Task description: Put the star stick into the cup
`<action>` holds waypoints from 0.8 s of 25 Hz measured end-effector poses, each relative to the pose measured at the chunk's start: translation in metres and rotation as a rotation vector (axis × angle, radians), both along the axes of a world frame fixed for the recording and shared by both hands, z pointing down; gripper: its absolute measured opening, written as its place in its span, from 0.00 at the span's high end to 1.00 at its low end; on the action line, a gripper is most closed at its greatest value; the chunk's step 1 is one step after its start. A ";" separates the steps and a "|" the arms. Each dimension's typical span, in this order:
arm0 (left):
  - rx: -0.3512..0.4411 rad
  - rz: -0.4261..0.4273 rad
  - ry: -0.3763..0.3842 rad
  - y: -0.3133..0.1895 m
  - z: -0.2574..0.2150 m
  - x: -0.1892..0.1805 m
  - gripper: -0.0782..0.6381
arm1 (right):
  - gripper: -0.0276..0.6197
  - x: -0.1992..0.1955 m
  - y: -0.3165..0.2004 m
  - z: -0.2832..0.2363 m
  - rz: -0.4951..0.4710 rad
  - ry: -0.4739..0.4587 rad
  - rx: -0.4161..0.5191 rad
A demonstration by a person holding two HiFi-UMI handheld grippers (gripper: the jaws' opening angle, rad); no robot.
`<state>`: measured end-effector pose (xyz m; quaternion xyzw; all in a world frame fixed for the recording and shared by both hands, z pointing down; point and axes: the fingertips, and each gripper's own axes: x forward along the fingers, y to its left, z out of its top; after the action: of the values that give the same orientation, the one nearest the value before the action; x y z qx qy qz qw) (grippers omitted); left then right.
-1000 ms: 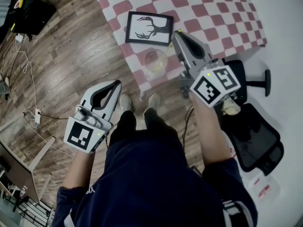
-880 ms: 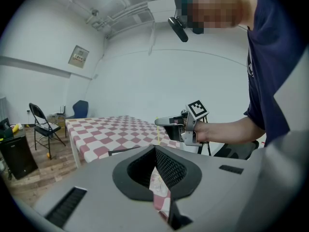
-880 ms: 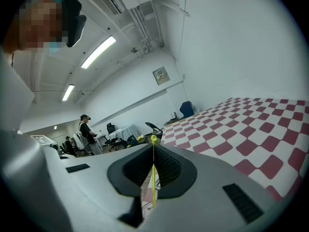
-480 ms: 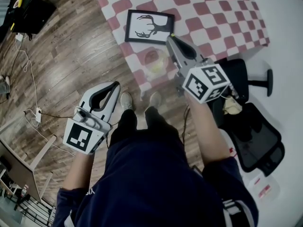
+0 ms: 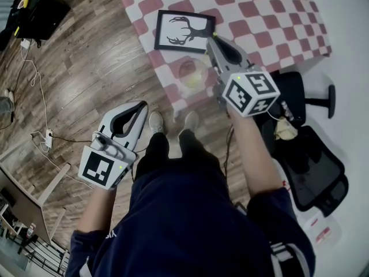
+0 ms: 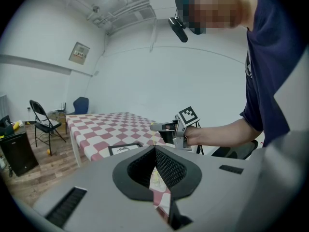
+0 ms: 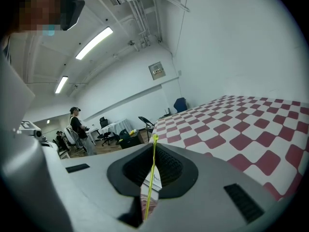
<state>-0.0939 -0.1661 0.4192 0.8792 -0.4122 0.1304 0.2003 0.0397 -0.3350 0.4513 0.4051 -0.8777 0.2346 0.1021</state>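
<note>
Between tight jaws of the right gripper (image 7: 154,144), the star stick (image 7: 151,178).

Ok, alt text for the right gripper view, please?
The right gripper is shut on a thin yellow-green stick, upright between its jaws. A red-and-white checked tablecloth spreads to the right; a person stands far off at left.

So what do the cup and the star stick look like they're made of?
The cup: clear and glossy, plastic or glass; the checked cloth shows through it. The star stick: thin, yellow, probably plastic, too slim to be sure.
</note>
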 end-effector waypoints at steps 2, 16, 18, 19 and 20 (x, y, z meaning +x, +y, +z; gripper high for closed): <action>-0.009 -0.001 -0.004 0.001 0.002 -0.001 0.85 | 0.92 0.001 -0.004 0.004 0.008 0.007 -0.002; -0.018 0.007 -0.018 -0.002 0.003 0.006 0.85 | 0.92 0.013 -0.022 0.021 0.019 0.029 -0.034; -0.016 0.007 -0.019 -0.003 0.002 0.007 0.85 | 0.90 0.013 -0.021 0.023 0.013 0.033 -0.039; -0.015 0.007 -0.020 -0.003 0.002 0.007 0.85 | 0.88 0.013 -0.021 0.024 0.010 0.033 -0.044; -0.014 0.007 -0.020 -0.003 0.001 0.008 0.85 | 0.86 0.013 -0.021 0.025 0.010 0.033 -0.050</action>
<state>-0.0860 -0.1691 0.4202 0.8780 -0.4100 0.1429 0.2016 0.0530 -0.3557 0.4765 0.4106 -0.8678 0.2500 0.1256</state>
